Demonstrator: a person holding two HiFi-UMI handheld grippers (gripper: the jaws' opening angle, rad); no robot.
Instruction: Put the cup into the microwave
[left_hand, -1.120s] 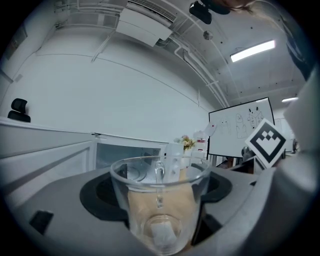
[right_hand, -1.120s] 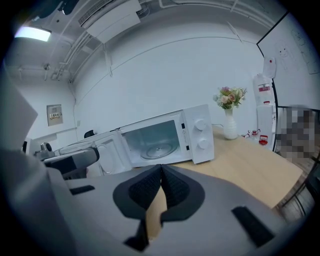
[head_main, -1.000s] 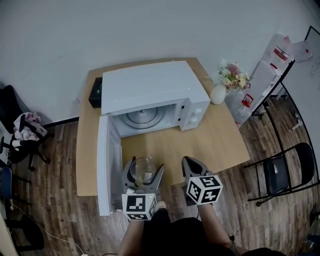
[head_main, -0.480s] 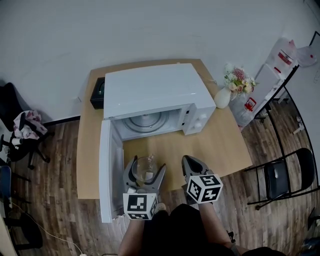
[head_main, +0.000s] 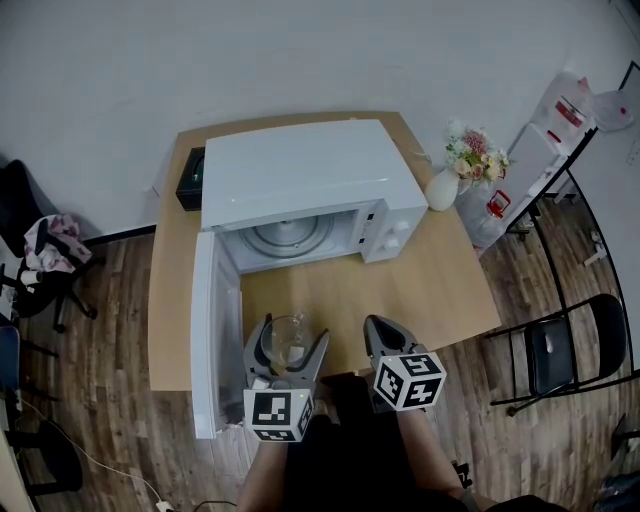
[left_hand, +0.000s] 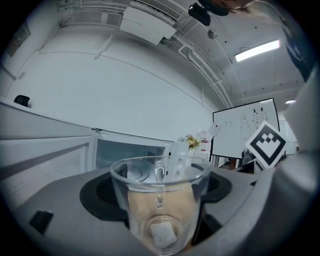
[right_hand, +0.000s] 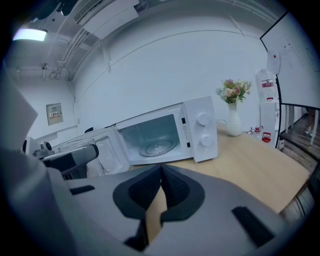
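Note:
A clear glass cup (head_main: 286, 339) with a handle sits between the jaws of my left gripper (head_main: 288, 344), which is shut on it above the table's front edge. In the left gripper view the cup (left_hand: 161, 200) fills the middle, upright, with a tea bag at its bottom. The white microwave (head_main: 305, 190) stands at the back of the wooden table (head_main: 420, 285), its door (head_main: 214, 340) swung open to the left and the glass turntable (head_main: 288, 237) bare inside. My right gripper (head_main: 382, 336) hangs shut and empty beside the left one; its pads (right_hand: 170, 187) meet.
A white vase of flowers (head_main: 452, 170) stands right of the microwave. A black box (head_main: 189, 177) sits behind the microwave at the left. Black chairs (head_main: 560, 350) stand on the floor at right and left. A whiteboard stand (head_main: 560, 130) is at the far right.
The grippers hold the same place in the picture. The head view has shifted a little, so the table and microwave sit slightly left and higher than half a second ago.

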